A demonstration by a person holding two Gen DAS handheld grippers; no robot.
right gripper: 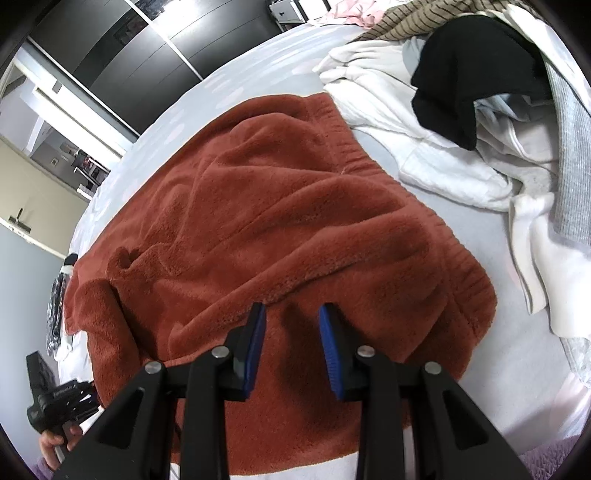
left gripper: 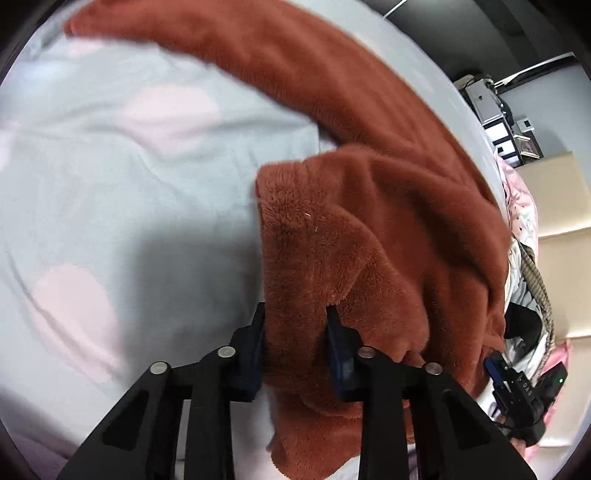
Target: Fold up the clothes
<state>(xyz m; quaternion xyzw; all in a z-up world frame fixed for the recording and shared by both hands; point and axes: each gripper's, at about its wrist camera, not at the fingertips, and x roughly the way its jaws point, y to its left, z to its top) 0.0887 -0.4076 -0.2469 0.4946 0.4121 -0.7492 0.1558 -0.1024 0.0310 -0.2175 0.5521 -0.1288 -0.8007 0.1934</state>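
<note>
A rust-red fleece garment [right gripper: 280, 206] lies spread on a pale bed sheet [right gripper: 509, 325]. In the left wrist view my left gripper [left gripper: 295, 314] is shut on a thick folded cuff or hem of the same garment [left gripper: 332, 236], lifted off the sheet [left gripper: 129, 184]; the rest trails away toward the upper left. In the right wrist view my right gripper [right gripper: 291, 314] hovers open just above the garment's near edge, its blue pads [right gripper: 330, 350] holding nothing. The right gripper also shows at the left view's lower right edge [left gripper: 517, 384].
A pile of clothes sits at the bed's far right: white garments [right gripper: 424, 122], a black one [right gripper: 469, 74], a grey knit [right gripper: 572, 147] and a striped brown one [right gripper: 413, 18]. Dark wardrobe doors [right gripper: 129, 48] stand beyond the bed. The sheet has pink dots.
</note>
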